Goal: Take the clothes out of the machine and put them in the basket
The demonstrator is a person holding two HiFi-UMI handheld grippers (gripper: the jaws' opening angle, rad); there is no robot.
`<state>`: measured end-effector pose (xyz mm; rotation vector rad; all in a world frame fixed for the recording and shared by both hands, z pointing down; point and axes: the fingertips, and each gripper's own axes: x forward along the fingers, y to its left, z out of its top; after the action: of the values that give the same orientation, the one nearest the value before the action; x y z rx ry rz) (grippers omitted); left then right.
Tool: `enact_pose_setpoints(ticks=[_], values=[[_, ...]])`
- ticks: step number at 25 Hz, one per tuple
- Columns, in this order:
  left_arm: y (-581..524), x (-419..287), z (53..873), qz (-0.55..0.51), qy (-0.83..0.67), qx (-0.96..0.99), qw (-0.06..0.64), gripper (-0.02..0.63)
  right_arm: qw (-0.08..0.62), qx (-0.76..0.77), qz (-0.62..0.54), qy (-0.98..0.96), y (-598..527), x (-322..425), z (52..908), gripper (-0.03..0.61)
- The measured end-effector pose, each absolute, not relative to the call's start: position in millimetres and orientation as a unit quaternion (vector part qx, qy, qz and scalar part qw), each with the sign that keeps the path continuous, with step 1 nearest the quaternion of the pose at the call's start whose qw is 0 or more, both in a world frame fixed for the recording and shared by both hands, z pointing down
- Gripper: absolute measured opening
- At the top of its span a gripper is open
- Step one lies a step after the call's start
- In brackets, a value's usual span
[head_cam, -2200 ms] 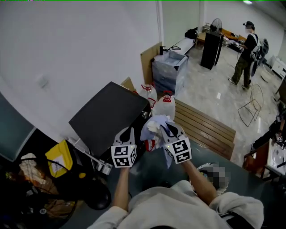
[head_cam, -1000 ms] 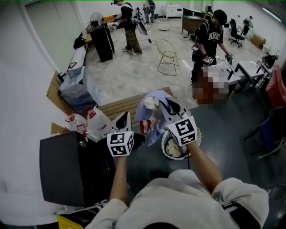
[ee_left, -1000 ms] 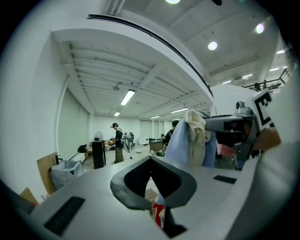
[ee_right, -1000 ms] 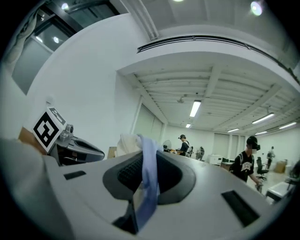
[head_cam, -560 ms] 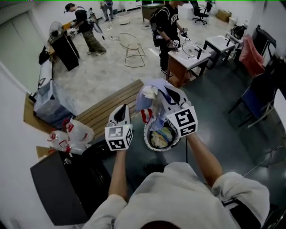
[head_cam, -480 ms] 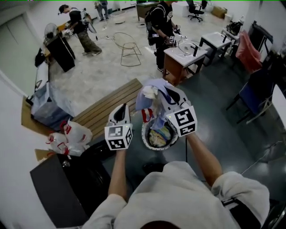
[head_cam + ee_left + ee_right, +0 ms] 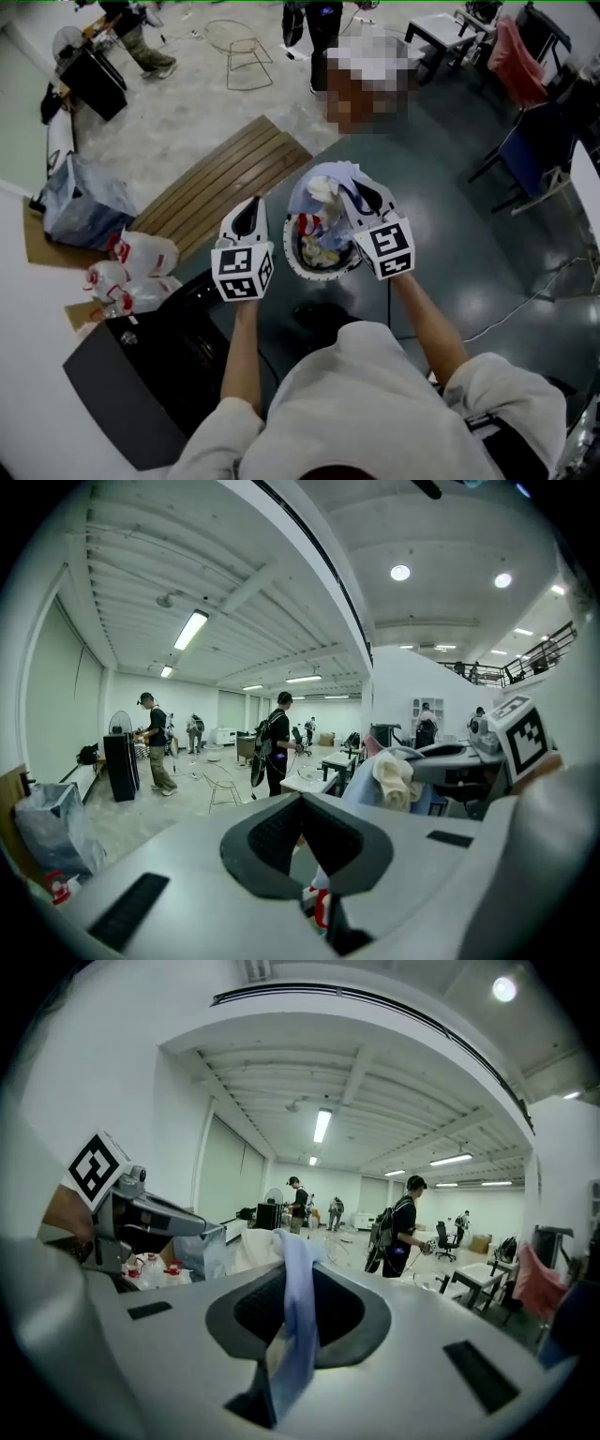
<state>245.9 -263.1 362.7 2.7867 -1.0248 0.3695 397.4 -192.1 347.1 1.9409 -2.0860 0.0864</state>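
My right gripper (image 7: 359,199) is shut on a pale blue and white garment (image 7: 323,186), which hangs just over the far rim of a round white basket (image 7: 292,264) on the dark floor. The blue cloth (image 7: 298,1321) runs between the jaws in the right gripper view. Several coloured clothes (image 7: 324,247) lie inside the basket. My left gripper (image 7: 247,217) hovers at the basket's left side, shut with nothing in it; its pads meet at the tips (image 7: 302,801). The black washing machine (image 7: 122,394) stands at the lower left, its inside hidden.
A slatted wooden board (image 7: 225,178) lies beyond the basket. White bags with red print (image 7: 131,270) sit by the machine. A blue chair (image 7: 539,159) and a floor cable (image 7: 525,305) are on the right. People stand far off (image 7: 403,1222).
The view swung from the machine toward the basket. Both grippers came down over the basket, the right one still holding the pale blue garment.
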Motion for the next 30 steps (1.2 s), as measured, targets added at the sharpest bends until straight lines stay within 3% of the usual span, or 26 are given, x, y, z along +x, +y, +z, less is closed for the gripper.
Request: enact_pose_setpoints(ticks=[17, 27, 30], values=[[-299.8, 265.8, 508.7, 0.186, -0.335, 0.909, 0.161, 0.017, 0.247, 0.668, 0.199, -0.673, -218.3, 445.1, 597.5, 0.072], [-305.3, 271.3, 556.5, 0.203, -0.332, 0.902, 0.184, 0.018, 0.285, 0.654, 0.264, -0.649, -217.6, 456.5, 690.5, 0.078], [-303.6, 273.3, 559.5, 0.204, -0.333, 0.902, 0.185, 0.018, 0.281, 0.653, 0.281, -0.645, -215.8, 460.1, 704.0, 0.132]])
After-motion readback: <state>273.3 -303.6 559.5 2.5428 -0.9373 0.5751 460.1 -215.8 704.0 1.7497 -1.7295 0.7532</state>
